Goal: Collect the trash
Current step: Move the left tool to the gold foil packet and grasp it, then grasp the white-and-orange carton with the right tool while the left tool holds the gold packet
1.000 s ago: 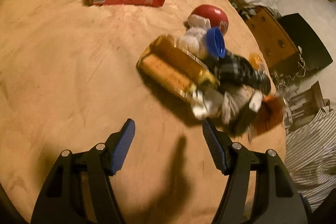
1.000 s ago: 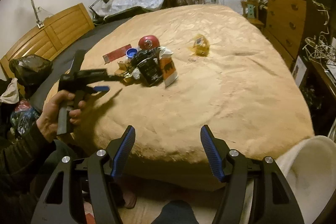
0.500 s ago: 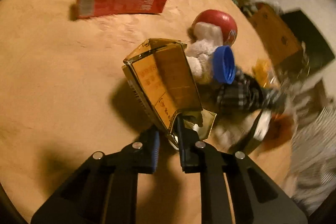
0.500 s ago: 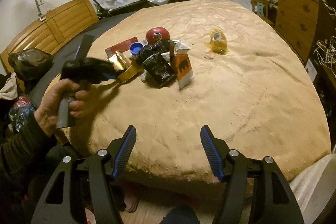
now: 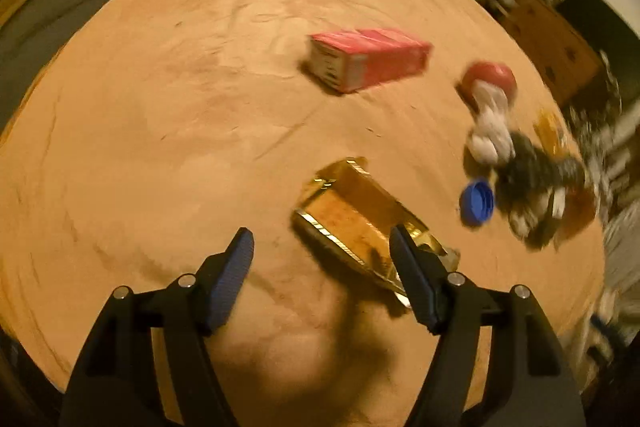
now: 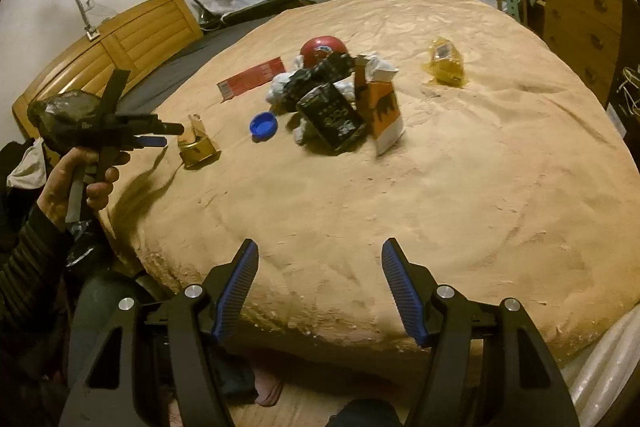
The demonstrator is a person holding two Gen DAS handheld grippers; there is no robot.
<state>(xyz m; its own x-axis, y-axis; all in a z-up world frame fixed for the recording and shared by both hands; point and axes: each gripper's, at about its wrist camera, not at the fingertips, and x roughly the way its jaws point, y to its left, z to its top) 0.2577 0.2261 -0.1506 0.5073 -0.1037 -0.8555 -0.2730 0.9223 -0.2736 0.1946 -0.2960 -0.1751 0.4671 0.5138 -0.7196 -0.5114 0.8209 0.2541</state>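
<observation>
Both grippers (image 5: 320, 251) (image 6: 318, 263) agape, empty; gold carton (image 5: 360, 223) beside blue cap (image 5: 477, 202), red box (image 5: 370, 59).

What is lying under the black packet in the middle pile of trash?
White crumpled paper sticks out from below the black packet, and an orange and white carton leans against it. What lies under the packet's middle is covered, so I cannot tell.

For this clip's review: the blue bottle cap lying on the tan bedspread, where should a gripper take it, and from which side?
Grip the blue cap across its rim, coming down from above. It lies apart from the trash pile, and its side toward the gold box is clear bedspread, so pads can straddle it. It is low and round, so a sideways approach would likely push it along.
</observation>
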